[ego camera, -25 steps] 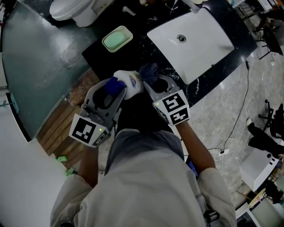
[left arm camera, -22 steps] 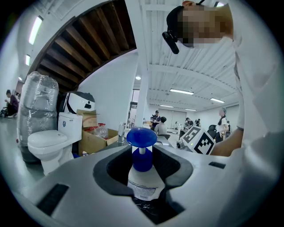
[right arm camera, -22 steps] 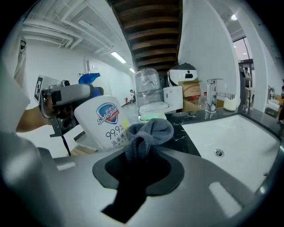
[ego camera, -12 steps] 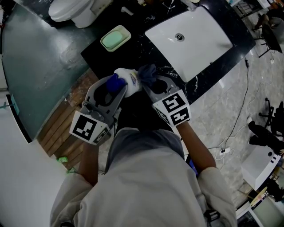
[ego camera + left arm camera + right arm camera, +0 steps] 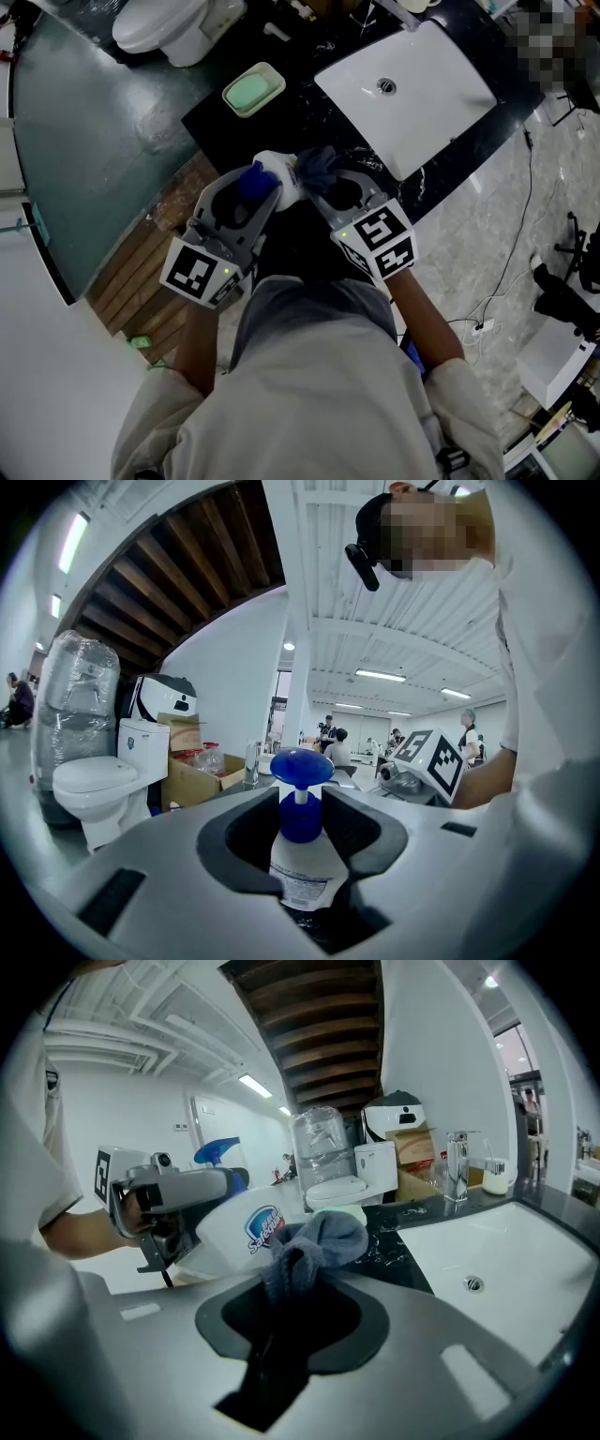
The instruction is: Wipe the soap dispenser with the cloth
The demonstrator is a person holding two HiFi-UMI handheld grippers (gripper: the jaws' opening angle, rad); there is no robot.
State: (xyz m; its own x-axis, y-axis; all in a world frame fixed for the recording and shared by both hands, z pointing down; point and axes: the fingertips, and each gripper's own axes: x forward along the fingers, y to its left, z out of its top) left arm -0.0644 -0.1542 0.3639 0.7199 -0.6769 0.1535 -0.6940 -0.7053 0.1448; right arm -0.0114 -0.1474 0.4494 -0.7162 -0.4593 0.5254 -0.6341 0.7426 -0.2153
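The white soap dispenser with a blue pump top is held off the counter, tilted, between the jaws of my left gripper, which is shut on it. In the right gripper view its white body with the printed label lies right behind the cloth. My right gripper is shut on a bunched grey-blue cloth, and the cloth presses against the dispenser's side. The two grippers meet over the near edge of the black counter.
A white sink basin is set in the counter at the right, its drain and a tap in sight. A green soap dish sits at the left of the counter. A white toilet stands beyond, and wooden slats lie below left.
Both grippers, with the dispenser and the cloth, have shifted slightly right and up in the head view. The cloth stays against the dispenser's side.
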